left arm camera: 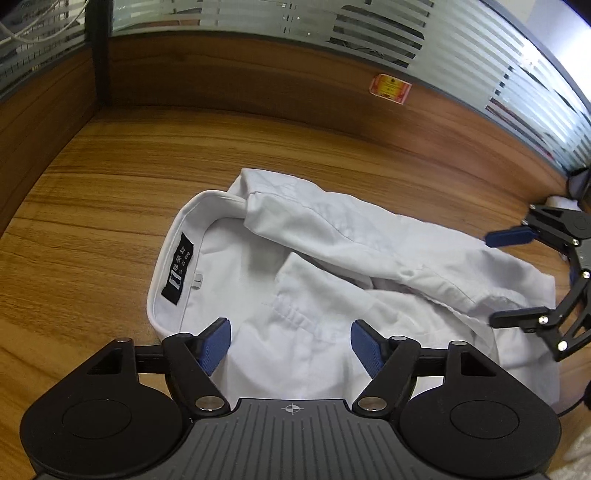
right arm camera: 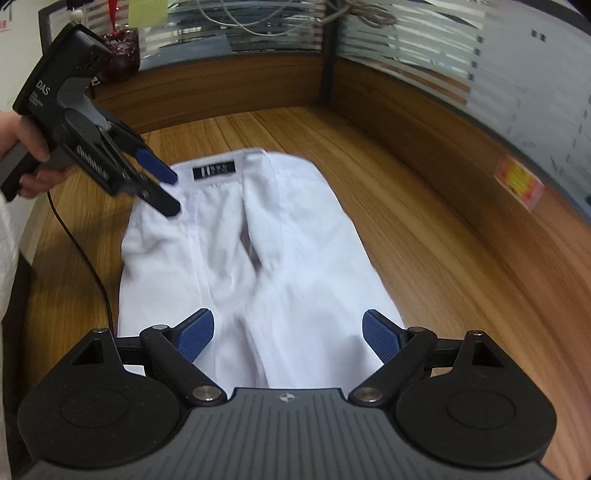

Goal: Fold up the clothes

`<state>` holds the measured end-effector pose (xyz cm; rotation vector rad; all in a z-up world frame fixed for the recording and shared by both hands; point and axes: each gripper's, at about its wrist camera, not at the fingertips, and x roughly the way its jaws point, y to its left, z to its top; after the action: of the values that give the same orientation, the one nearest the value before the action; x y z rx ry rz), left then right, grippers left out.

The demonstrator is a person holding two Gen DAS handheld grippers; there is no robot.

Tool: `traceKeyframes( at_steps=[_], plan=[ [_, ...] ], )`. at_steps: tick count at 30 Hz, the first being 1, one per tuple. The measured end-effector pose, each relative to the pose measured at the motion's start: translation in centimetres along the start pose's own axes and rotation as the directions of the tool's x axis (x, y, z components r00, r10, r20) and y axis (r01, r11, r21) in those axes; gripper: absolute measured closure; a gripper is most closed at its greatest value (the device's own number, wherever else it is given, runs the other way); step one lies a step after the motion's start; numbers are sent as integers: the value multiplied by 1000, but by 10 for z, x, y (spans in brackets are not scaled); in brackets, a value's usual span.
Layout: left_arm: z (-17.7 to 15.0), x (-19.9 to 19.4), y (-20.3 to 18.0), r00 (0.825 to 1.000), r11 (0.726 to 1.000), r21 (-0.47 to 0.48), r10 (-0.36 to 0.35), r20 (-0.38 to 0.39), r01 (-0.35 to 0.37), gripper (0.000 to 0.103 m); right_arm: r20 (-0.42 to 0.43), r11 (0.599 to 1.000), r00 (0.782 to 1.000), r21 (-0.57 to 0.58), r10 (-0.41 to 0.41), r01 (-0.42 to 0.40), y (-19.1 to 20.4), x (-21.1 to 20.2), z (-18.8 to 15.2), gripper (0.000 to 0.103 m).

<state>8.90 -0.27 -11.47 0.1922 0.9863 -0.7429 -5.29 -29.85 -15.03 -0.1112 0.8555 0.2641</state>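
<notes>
White shirt (left arm camera: pixel 295 280) lying rumpled on the wooden desk (left arm camera: pixel 110 177), collar and black neck label (left arm camera: pixel 178 274) toward the desk's far corner. Left gripper (left arm camera: pixel 290 345) with jaws spread wide, empty, poised over the cloth just beside the collar. Right gripper (right arm camera: pixel 288 336) likewise spread wide and empty, above the shirt's opposite end, away from the label.

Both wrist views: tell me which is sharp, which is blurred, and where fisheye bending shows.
Left wrist view: sharp; the shirt seams and its black label are crisp, while the desk's back edge and the striped glass bow strongly. Right wrist view: motion-blurred; the shirt and wood grain smear, the label text is unreadable, and the panel curves.
</notes>
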Motion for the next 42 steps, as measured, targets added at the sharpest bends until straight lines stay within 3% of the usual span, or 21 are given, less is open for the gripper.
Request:
traceKeyframes(
  at_steps=[6, 11, 16, 24, 27, 30, 34, 36, 38, 42],
  plan=[
    [-10, -7, -22, 999, 993, 110, 39, -17, -36, 23, -63, 1000, 998, -7, 16, -17, -6, 12, -39, 7],
    [-11, -18, -28, 999, 994, 92, 53, 5, -53, 22, -53, 1000, 998, 6, 25, -25, -8, 5, -42, 6],
    [-13, -29, -34, 998, 996, 65, 64, 29, -66, 20, -18, 999, 1000, 35, -2, 2, -14, -39, -62, 7],
    [-12, -31, -58, 999, 995, 91, 23, 35, -26, 20, -57, 980, 996, 184, -63, 72, -36, -71, -113, 7],
    [-6, -28, -74, 999, 992, 122, -16, 43, 11, 20, 20, 958, 992, 260, -128, 119, -43, -97, -125, 7],
    [5, -17, -91, 997, 987, 147, -62, 37, 56, 21, 19, 943, 975, 259, -222, 210, -49, -111, -137, 7],
    [22, 1, -116, 992, 976, 181, -123, 18, 118, 34, -47, 915, 952, 263, -304, 305, -66, -112, -154, 17],
    [30, 13, -128, 989, 969, 200, -146, 2, 142, 41, -62, 912, 950, 267, -306, 311, -73, -107, -160, 19],
    [35, 27, -139, 988, 962, 222, -156, -21, 157, 57, -73, 915, 951, 260, -302, 310, -80, -99, -164, 21],
    [33, 45, -151, 982, 950, 248, -173, -81, 188, 66, -80, 943, 962, 192, -263, 273, -88, -80, -165, 23]
  ],
)
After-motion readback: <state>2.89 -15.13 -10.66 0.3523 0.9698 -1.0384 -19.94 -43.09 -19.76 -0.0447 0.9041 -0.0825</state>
